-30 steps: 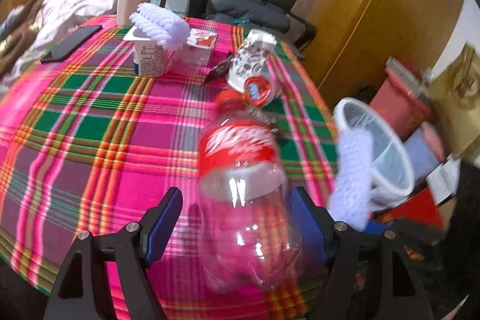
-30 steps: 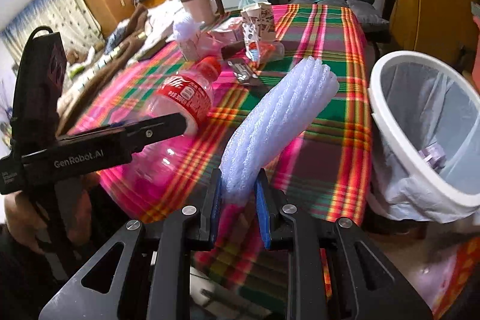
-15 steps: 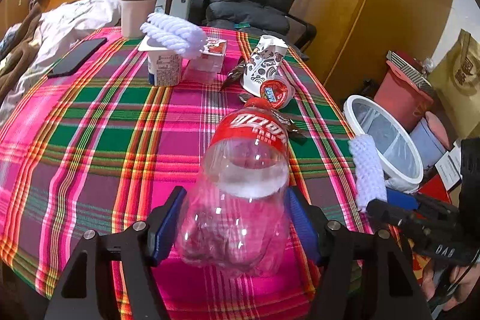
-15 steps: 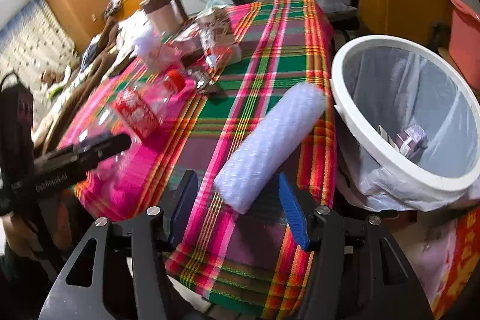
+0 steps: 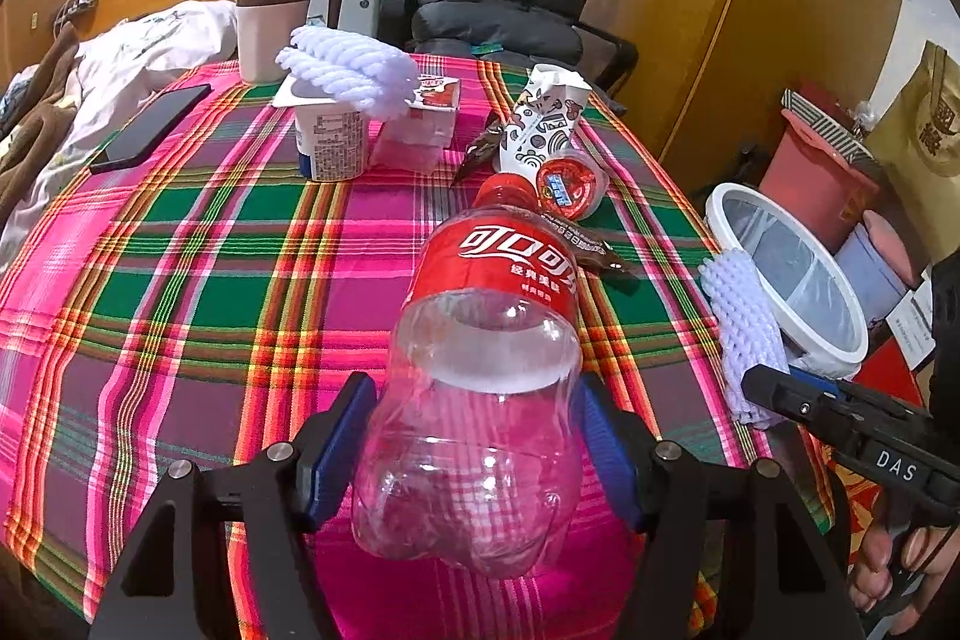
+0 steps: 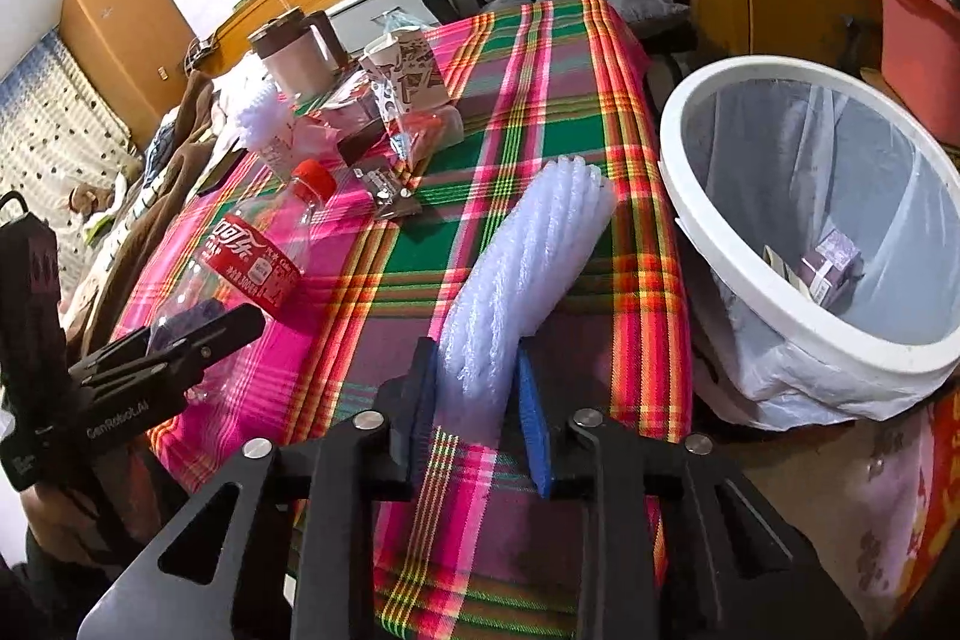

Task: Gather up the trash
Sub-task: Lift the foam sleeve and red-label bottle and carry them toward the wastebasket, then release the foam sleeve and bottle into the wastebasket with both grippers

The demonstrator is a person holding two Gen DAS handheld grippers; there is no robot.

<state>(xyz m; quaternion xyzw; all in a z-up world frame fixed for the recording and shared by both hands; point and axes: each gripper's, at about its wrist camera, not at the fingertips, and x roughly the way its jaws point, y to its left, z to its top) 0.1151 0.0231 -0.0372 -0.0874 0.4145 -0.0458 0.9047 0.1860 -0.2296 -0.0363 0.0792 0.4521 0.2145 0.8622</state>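
Observation:
An empty clear cola bottle with a red label and cap lies tilted over the plaid table. My left gripper is shut on its base, both blue pads against the plastic. A white foam net sleeve rests at the table's right edge. My right gripper is closing its jaws, and the pads squeeze the sleeve's near end. The white-rimmed bin with a clear liner stands just right of the table. In the left wrist view the sleeve and the bin are at the right.
Further back on the table are a yogurt cup under another foam sleeve, a patterned carton, a red-lidded cup, a dark wrapper, a phone and a mug. A purple carton lies in the bin. A red bucket stands beyond.
My right gripper let the foam sleeve go onto the table edge, then closed on it again. The left pads drew in on the bottle, which now lies steadier and tilted forward.

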